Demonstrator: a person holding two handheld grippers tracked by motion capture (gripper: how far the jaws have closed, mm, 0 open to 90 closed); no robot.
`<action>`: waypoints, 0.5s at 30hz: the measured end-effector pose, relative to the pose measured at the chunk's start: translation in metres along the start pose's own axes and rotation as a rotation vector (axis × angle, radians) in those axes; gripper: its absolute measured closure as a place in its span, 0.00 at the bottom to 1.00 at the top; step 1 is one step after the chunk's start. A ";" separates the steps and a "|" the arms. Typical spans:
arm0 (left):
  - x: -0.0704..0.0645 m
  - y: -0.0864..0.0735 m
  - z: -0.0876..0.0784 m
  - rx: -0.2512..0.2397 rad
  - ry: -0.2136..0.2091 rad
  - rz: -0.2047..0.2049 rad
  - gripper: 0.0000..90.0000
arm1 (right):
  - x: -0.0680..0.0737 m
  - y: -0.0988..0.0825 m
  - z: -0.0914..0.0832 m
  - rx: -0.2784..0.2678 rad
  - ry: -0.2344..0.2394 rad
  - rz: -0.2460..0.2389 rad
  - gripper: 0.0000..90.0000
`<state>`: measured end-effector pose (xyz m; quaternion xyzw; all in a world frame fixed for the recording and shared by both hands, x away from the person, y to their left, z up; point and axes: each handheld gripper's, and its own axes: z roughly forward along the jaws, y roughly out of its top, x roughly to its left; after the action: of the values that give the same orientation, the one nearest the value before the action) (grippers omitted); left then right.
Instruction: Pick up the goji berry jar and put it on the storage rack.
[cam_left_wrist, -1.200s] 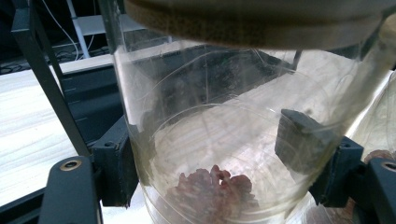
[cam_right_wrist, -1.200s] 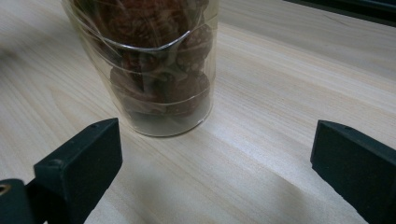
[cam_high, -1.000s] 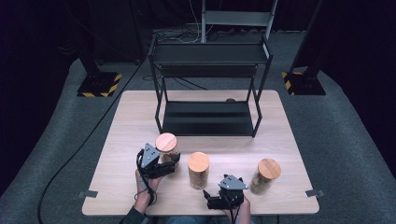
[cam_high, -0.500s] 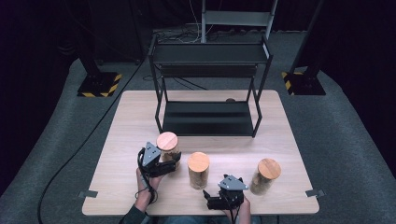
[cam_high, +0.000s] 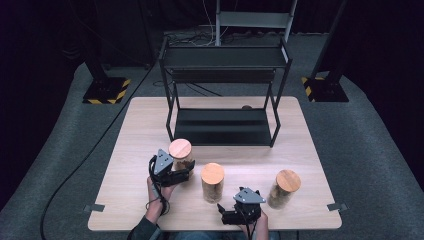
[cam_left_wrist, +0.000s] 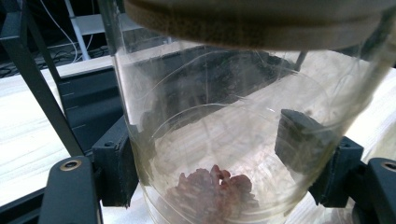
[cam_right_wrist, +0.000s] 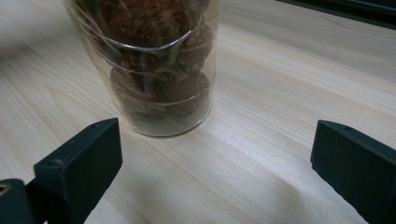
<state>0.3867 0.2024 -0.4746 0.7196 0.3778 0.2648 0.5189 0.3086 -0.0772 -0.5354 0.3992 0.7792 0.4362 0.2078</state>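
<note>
left gripper clenched on the left glass jar: in the left gripper view the two black fingers pressed against opposite sides of the clear wall of this jar, below its wooden lid. small heap of pinkish-brown pieces at the jar bottom, rest of the jar looked empty. jar upright, near the front left leg of the black metal rack, at the left front part of the table; could not tell whether its base touched the table.

right gripper low at the front edge of the table, fingers released and spread wide, nothing between them. ahead of them in the right gripper view, the middle jar, filled with dark brown round pieces, stood on the table, apart from both fingers. in the high view this jar sat between the two grippers.

third jar, wooden lid, stood to the right of the right gripper, untouched.
</note>
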 end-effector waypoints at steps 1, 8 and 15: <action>0.001 0.000 0.001 0.000 0.000 -0.001 0.27 | 0.000 0.000 0.000 -0.001 -0.001 0.000 0.02; 0.002 0.003 0.003 0.003 -0.003 0.002 0.27 | 0.000 0.000 0.000 -0.002 -0.002 -0.001 0.02; 0.005 0.004 0.006 0.002 -0.001 0.002 0.27 | 0.000 0.000 0.000 -0.001 -0.001 0.002 0.02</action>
<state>0.3948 0.2023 -0.4724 0.7206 0.3769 0.2646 0.5183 0.3087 -0.0774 -0.5354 0.3999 0.7787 0.4365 0.2079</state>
